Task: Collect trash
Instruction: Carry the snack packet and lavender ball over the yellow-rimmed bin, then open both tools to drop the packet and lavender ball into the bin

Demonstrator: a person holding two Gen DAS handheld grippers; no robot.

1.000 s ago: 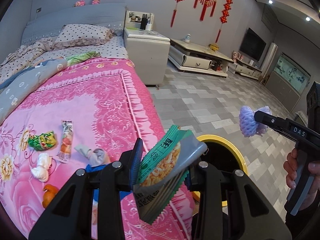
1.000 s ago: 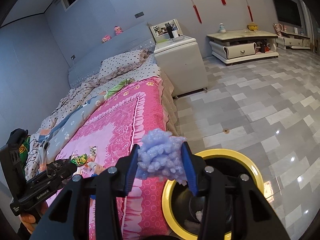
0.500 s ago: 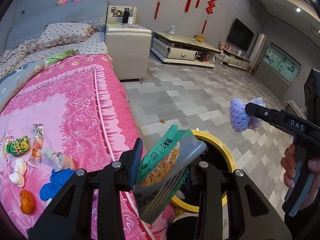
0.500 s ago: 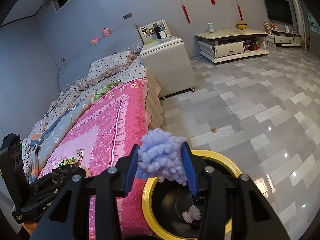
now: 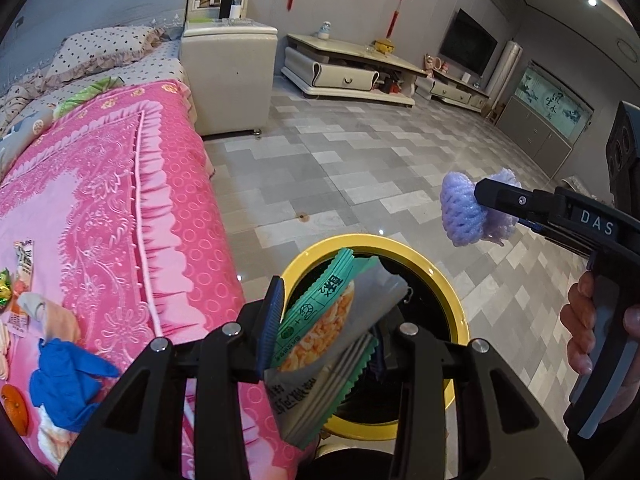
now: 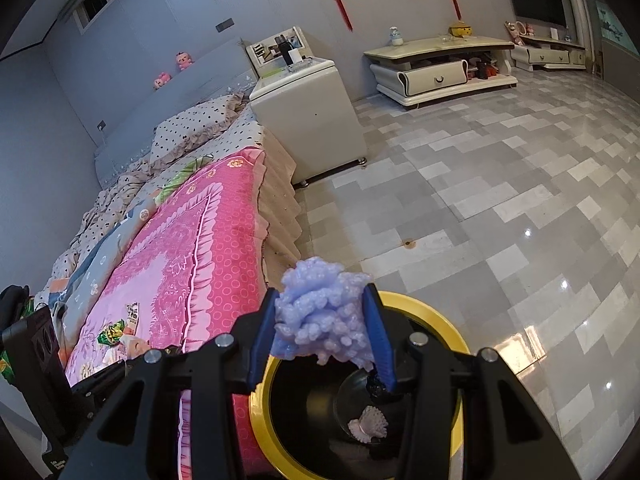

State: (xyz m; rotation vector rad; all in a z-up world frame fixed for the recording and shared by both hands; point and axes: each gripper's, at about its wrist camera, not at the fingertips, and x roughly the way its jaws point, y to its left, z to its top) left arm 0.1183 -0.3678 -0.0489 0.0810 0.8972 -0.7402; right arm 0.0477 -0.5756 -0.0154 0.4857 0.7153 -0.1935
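Two grippers over the yellow-rimmed bin (image 5: 452, 300): left gripper (image 5: 326, 332) clamped on a green snack wrapper (image 5: 320, 320), jaws just easing apart; right gripper (image 6: 326, 324) squeezing purple foam netting (image 6: 320, 316).

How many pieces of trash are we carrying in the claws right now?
2. A green snack wrapper in the left claw, whose jaws have just been opening slightly, over the yellow bin; a purple foam net in the right claw, near the bin.

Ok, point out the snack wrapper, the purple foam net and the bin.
snack wrapper (image 5: 320, 320), left wrist view, on its printed front
purple foam net (image 6: 324, 312), right wrist view, on its middle
bin (image 5: 448, 288), left wrist view, on its yellow rim
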